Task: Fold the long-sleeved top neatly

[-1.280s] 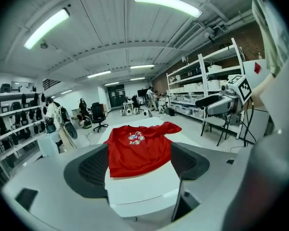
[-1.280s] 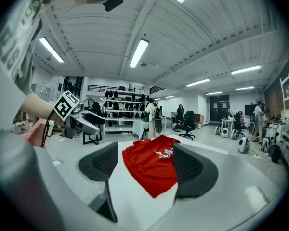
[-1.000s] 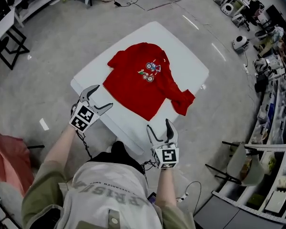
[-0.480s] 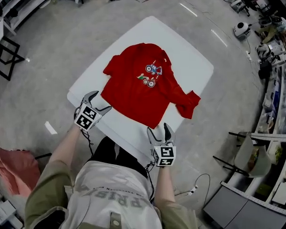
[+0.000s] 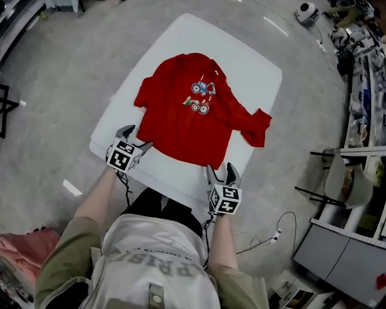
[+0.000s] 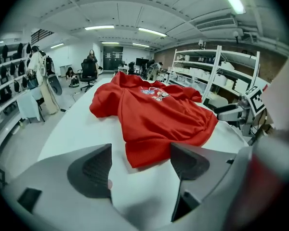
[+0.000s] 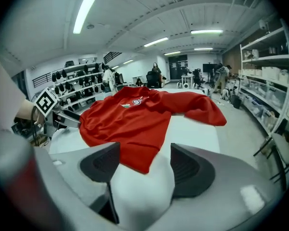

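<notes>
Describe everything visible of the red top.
The red top lies spread face up on the white table, collar away from the person, hem near them. It looks like soft knit, with a small colourful print on the chest. Its sleeve at the person's right is bunched up. It rests on the table; the left gripper and right gripper, both open, sit at its hem corners without gripping.

Red top (image 5: 180,131) — chest print (image 5: 199,97) too small to make out.
</notes>
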Available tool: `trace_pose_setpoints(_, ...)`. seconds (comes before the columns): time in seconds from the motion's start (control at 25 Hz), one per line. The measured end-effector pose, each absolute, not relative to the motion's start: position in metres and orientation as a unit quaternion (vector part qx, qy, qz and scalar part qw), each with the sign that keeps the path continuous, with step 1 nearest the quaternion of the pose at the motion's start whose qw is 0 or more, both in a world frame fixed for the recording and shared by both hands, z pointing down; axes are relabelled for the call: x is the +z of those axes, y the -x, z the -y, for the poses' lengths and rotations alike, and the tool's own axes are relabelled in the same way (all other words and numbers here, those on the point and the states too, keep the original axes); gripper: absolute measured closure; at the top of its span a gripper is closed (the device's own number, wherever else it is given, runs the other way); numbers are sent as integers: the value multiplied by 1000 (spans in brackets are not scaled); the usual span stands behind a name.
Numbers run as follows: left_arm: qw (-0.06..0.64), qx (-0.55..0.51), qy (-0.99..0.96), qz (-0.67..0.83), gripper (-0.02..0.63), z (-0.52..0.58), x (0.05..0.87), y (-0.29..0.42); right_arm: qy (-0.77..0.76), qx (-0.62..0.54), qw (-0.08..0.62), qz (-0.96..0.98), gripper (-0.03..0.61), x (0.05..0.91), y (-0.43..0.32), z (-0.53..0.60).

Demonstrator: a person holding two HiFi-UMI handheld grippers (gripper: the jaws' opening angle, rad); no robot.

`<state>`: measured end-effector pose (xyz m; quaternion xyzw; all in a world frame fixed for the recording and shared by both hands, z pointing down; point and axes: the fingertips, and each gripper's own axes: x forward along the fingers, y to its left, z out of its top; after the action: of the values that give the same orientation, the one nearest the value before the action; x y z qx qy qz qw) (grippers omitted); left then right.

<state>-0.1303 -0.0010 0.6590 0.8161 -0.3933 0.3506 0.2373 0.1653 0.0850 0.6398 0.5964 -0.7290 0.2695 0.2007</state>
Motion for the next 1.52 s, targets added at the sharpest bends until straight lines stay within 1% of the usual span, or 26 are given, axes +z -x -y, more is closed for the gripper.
trace_pose_setpoints(0.08,242,354,-814,391,230,3,661,129,-606,278,200,718,298,642,-165,-84)
trace_pose_setpoints(0.24,240,362,-812,391,249,5,662,129,-607,287,225,706,303,652,-159,-83)
trace_pose_setpoints(0.28,240,363,-811,392,265,5,662,130,-609,289,230,702,362,654,-159,-83)
trace_pose_setpoints(0.36,238,366,-811,390,320,6,661,131,-612,294,230,697,375,656,-160,-84)
trace_pose_setpoints(0.4,239,369,-811,386,347,5,660,131,-612,297,230,696,406,656,-160,-85)
trace_pose_setpoints(0.44,241,369,-813,380,381,4,660,131,-612,300,229,695,419,656,-161,-85)
trace_pose_setpoints(0.52,250,364,-817,371,454,-1,658,132,-608,307,225,696,486,656,-159,-87)
trace_pose_setpoints(0.6,252,359,-822,363,525,-6,656,132,-601,313,223,701,534,654,-155,-90)
trace_pose_setpoints(0.64,248,359,-825,359,560,-9,654,132,-597,313,223,704,537,653,-153,-92)
trace_pose_setpoints(0.72,242,362,-829,351,578,-15,651,134,-588,311,228,711,541,650,-149,-98)
trace_pose_setpoints(1.12,243,391,-823,331,581,-71,645,159,-540,321,248,738,545,644,-122,-156)
trace_pose_setpoints(1.4,237,404,-818,334,574,-73,645,165,-535,312,269,738,543,645,-119,-152)
trace_pose_setpoints(1.44,234,407,-816,338,537,-73,646,166,-533,306,274,740,540,646,-120,-152)
trace_pose_setpoints(1.52,224,409,-814,346,426,-71,647,170,-526,300,279,745,522,645,-121,-151)
